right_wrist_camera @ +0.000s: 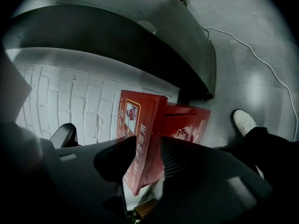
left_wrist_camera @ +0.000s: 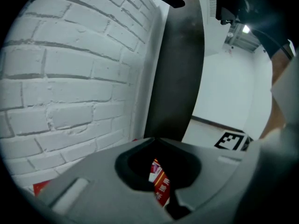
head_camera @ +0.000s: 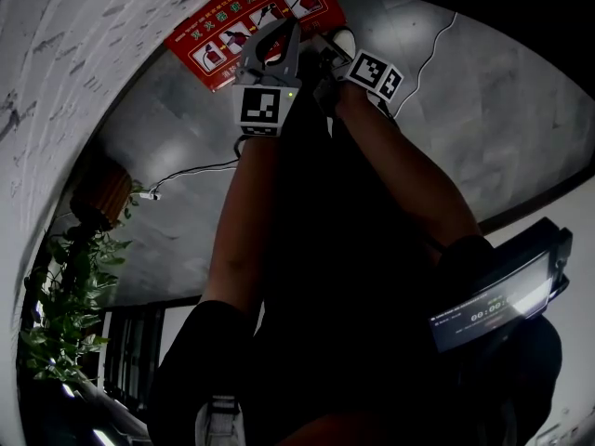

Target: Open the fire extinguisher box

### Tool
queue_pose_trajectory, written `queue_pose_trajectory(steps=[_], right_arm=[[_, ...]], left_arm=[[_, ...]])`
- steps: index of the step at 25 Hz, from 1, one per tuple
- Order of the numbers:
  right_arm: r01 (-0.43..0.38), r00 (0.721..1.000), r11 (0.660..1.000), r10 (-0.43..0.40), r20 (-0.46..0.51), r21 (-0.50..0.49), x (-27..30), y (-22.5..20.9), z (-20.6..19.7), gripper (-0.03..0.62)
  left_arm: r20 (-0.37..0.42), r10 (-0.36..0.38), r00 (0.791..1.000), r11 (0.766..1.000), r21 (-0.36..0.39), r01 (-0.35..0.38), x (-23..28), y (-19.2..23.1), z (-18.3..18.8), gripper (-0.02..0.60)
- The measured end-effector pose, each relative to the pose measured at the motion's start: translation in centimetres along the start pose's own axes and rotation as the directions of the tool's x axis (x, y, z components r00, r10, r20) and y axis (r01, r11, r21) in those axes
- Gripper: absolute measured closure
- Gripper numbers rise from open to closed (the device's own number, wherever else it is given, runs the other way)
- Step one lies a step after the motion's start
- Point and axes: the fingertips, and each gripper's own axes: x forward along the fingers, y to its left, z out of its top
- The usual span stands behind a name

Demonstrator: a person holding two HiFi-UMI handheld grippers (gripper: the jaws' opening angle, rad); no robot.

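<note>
The red fire extinguisher box (head_camera: 223,35) stands on the floor against the white brick wall. In the right gripper view its lid (right_wrist_camera: 140,120) is raised off the box body (right_wrist_camera: 191,122). My right gripper (right_wrist_camera: 148,141) is open with the lid's edge between its jaws, and the pads do not press on it. In the head view the right gripper (head_camera: 325,59) sits just right of the left gripper (head_camera: 279,35), both over the box. The left gripper (left_wrist_camera: 154,140) has its tips together. A strip of red lid (left_wrist_camera: 159,183) shows in the hollow behind them; whether it is pinched I cannot tell.
The brick wall (left_wrist_camera: 70,78) is close behind the box. A dark ledge (right_wrist_camera: 117,31) overhangs it. A white cable (head_camera: 195,170) runs over the grey floor, and a potted plant (head_camera: 74,286) stands at the left. A person's white shoe (right_wrist_camera: 244,122) is near the box. A lit screen (head_camera: 497,309) is at the right.
</note>
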Motion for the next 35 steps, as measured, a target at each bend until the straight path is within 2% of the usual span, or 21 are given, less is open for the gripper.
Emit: queue_pose_trajectory(steps=[4, 9, 13, 21, 29, 35], right_arm=[[-0.003, 1.000, 1.000, 0.003, -0.010, 0.022, 0.8, -0.4, -0.2, 0.412], [-0.007, 1.000, 0.998, 0.008, -0.005, 0.057, 1.6, -0.6, 0.3, 0.412], [-0.014, 1.000, 0.999, 0.015, -0.017, 0.052, 1.9, -0.1, 0.6, 0.462], [-0.035, 0.999, 0.998, 0.035, -0.011, 0.049, 0.2, 1.6, 0.5, 0.482], [-0.128, 0.992, 0.992, 0.128, -0.016, -0.002, -2.2, 5.1, 0.8, 0.507], [-0.193, 0.981, 0.978, 0.192, -0.015, -0.083, -3.6, 10.2, 3.9, 0.499]], left_arm=[[-0.010, 0.003, 1.000, 1.000, -0.018, -0.004, 0.2, 0.0, -0.2, 0.580], [-0.016, -0.009, 1.000, 1.000, -0.025, 0.009, 0.1, -0.3, -0.4, 0.580], [-0.010, -0.014, 1.000, 0.999, -0.037, 0.014, -0.4, -0.1, -0.5, 0.580], [0.022, -0.004, 1.000, 1.000, -0.022, 0.004, -2.3, 0.1, 1.4, 0.580], [0.042, -0.016, 0.999, 1.000, -0.009, 0.016, -3.6, -2.3, 2.6, 0.580], [0.057, 0.010, 0.998, 1.000, -0.008, -0.010, -3.0, -3.3, 5.0, 0.580]])
